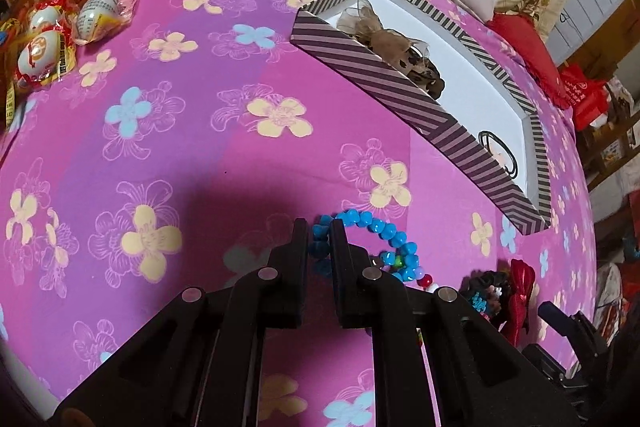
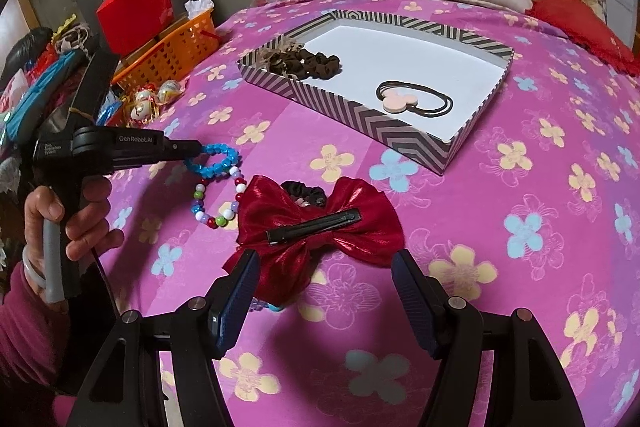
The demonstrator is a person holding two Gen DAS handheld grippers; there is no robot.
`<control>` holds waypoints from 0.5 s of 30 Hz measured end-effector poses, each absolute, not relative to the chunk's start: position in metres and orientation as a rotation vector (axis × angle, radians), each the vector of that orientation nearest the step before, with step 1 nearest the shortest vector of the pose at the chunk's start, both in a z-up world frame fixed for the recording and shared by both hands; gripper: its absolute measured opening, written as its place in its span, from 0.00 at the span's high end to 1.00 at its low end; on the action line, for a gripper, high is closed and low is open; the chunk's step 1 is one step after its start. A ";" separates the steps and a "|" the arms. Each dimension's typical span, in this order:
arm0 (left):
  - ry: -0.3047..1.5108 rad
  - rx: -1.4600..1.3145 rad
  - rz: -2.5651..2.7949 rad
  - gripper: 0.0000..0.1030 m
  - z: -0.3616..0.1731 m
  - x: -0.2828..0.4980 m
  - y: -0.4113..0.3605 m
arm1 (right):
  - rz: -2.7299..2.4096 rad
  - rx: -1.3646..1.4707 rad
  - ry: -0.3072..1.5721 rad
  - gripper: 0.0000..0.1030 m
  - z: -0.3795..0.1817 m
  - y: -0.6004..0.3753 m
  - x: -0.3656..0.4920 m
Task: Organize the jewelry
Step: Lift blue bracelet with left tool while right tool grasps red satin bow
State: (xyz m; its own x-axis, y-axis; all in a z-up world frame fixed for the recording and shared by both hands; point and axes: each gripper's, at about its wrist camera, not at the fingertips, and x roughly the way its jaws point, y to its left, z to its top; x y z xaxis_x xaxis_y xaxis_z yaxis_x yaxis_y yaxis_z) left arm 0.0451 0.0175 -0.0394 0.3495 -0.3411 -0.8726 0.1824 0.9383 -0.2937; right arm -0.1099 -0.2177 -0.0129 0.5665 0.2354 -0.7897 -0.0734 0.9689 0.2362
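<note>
Picking up the blue bracelet, by the look of it. Left gripper pinched together on the beads at one side of the loop, with the rest of the bracelet lying on the pink sheet. Seen from the right camera too: left gripper reaching in from the side, tips right at the blue beads.

Right gripper wide apart, holding nothing. Hanging just over the near edge of the red bow, one finger on each side. Black clip lying on top of the bow. Dark scrunchie peeking out from behind it. Mixed bead bracelet touching the blue one and tucked partly under the bow.

Next move, most likely: lift the blue bracelet and carry it over to the striped box. Needs a steady pinch so the beads do not slip out. Could drag the mixed bracelet along, since the two touch. Needs to go up over the box wall, then let go inside.

Box well apart from the bracelets, farther back on the bed. Inside: brown scrunchies at one end, and a hair tie with a pink mouse shape near the other end. Lots of white floor free in between.

Orange basket off at the bed's edge; cannot tell what is inside.
</note>
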 end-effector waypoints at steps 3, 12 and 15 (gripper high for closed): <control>1.171 -0.150 -0.339 0.91 -0.042 0.045 0.017 | 0.190 0.206 0.943 0.35 -0.011 -0.218 -0.106; 1.190 -0.155 -0.341 0.91 -0.047 0.047 0.016 | 0.233 0.248 0.966 0.31 -0.013 -0.212 -0.098; 1.191 -0.159 -0.340 0.91 -0.047 0.047 0.016 | 0.228 0.302 0.992 0.31 -0.014 -0.214 -0.095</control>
